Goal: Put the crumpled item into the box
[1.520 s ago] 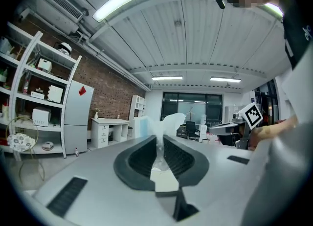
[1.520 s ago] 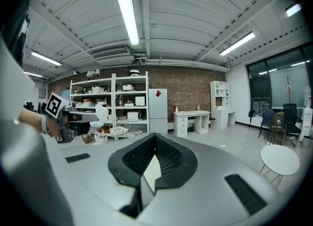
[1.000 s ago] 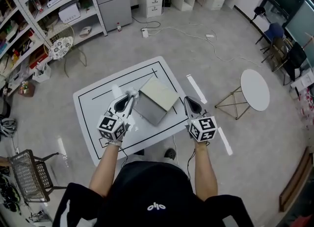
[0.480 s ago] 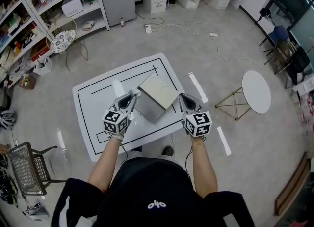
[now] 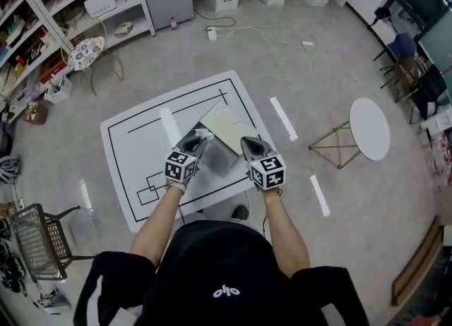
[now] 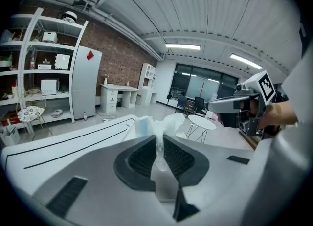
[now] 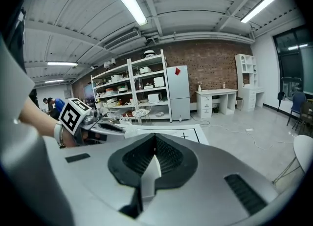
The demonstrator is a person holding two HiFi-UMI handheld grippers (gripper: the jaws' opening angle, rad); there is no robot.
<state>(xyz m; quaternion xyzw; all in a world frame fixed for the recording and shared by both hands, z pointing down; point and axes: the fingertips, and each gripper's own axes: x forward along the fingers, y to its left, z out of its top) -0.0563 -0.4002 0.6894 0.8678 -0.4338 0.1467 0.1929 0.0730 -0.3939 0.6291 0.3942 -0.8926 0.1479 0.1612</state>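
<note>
Grey floor surrounds a white table (image 5: 134, 141) in the head view, where a box (image 5: 227, 128) sits with the left gripper (image 5: 199, 139) at its left side and the right gripper (image 5: 248, 144) at its near edge. The left gripper view shows its jaws pinching a white crumpled item (image 6: 164, 124) above the table, just beside the box. In the right gripper view the jaws are pressed together with nothing between them.
</note>
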